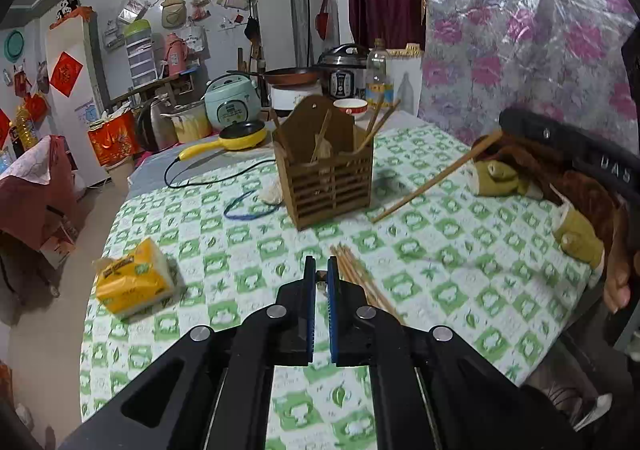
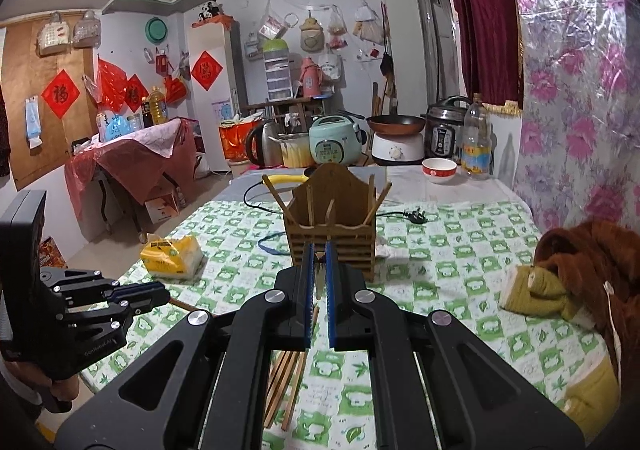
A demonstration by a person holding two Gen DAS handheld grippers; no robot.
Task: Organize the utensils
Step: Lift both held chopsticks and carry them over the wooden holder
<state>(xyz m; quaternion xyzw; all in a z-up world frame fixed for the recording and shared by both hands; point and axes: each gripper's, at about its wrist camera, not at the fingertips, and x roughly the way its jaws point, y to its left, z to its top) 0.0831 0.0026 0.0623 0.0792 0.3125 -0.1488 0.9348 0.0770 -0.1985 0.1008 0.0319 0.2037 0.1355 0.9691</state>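
Above the green checked table (image 1: pixel 460 250), my right gripper (image 2: pixel 319 250) pinches one chopstick (image 1: pixel 432 178), angled toward the wooden holder (image 1: pixel 326 165) for dropping in; my left gripper (image 1: pixel 321 266) is clamped on something small I cannot identify, loose chopsticks (image 1: pixel 360 274) beside it

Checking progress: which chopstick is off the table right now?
The single chopstick gripped by the right gripper, slanting in the air; the others lie in a loose pile or stand in the holder.

Red paper sign (image 2: pixel 60 92): "福"; left gripper (image 2: pixel 141 294): "GenRobot.AI".
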